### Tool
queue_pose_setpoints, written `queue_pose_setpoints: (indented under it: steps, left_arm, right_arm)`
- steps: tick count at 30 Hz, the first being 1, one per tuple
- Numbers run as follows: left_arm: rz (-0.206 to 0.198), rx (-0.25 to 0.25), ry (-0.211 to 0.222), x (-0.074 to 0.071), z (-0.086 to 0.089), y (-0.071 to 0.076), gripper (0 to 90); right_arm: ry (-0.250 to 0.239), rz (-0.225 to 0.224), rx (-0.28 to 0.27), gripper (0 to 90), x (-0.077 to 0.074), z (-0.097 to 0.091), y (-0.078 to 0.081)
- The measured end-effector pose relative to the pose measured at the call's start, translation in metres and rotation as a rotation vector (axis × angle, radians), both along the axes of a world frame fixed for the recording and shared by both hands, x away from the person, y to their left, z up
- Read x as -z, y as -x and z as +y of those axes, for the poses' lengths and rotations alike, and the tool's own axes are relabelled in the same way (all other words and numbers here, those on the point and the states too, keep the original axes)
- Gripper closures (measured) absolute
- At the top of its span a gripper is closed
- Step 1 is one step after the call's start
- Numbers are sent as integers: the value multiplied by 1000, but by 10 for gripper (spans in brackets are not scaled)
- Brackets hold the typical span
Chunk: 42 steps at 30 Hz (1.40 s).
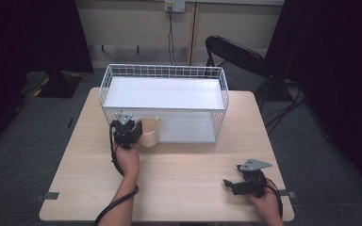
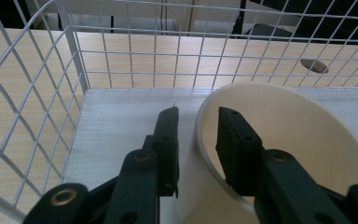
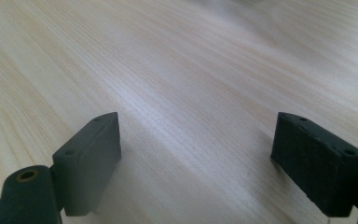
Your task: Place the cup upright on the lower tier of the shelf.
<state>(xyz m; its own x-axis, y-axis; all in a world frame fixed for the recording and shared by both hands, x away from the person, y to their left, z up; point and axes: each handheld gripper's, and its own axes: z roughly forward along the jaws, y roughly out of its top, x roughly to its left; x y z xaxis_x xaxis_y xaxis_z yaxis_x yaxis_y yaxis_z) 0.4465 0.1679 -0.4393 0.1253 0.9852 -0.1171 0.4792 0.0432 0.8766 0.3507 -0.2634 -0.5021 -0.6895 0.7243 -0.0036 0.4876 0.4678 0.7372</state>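
Our left gripper (image 2: 196, 135) straddles the cream plastic cup's (image 2: 303, 140) rim on the white wire rack's (image 1: 165, 70) lower shelf, jaws slackened, gripping nothing; withdrawing carelessly could tip it. Right gripper (image 3: 196, 154) gapes empty over the wooden bench (image 1: 188, 188).

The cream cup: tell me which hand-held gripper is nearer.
Left. The left hand-held gripper straddles the cream cup wall; the right hand-held gripper rests far off, over bare table.

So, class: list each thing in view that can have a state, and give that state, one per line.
Cup: upright, empty, on the rack's lower shelf.
Wire rack: upright, top shelf bare.
Left gripper: jaws straddle the cup's rim, not pressing.
Right gripper: open, over the table.
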Motion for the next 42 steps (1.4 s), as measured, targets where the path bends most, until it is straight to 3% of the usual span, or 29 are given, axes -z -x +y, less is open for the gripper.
queue_pose_setpoints:
  steps: [3, 13, 21, 26, 31, 36, 42]
  left_arm:
    - [-1, 3, 14, 1, 2, 1, 612]
    - [-13, 62, -4, -1, 5, 6, 454]
    - [-6, 145, -13, -8, 7, 13, 320]
    - [-12, 179, 9, -13, 8, 18, 279]
    - [-19, 211, -16, -19, 10, 25, 263]
    - [-27, 213, -8, -26, 13, 29, 263]
    - [-31, 261, -27, -28, 13, 40, 253]
  right_arm:
    - [0, 0, 0, 149, 0, 0, 0]
    - [0, 0, 0, 149, 0, 0, 0]
    - [0, 0, 0, 149, 0, 0, 0]
    - [0, 0, 0, 149, 0, 0, 0]
    - [0, 0, 0, 149, 0, 0, 0]
    - [1, 0, 0, 149, 0, 0, 0]
    - [1, 0, 0, 149, 0, 0, 0]
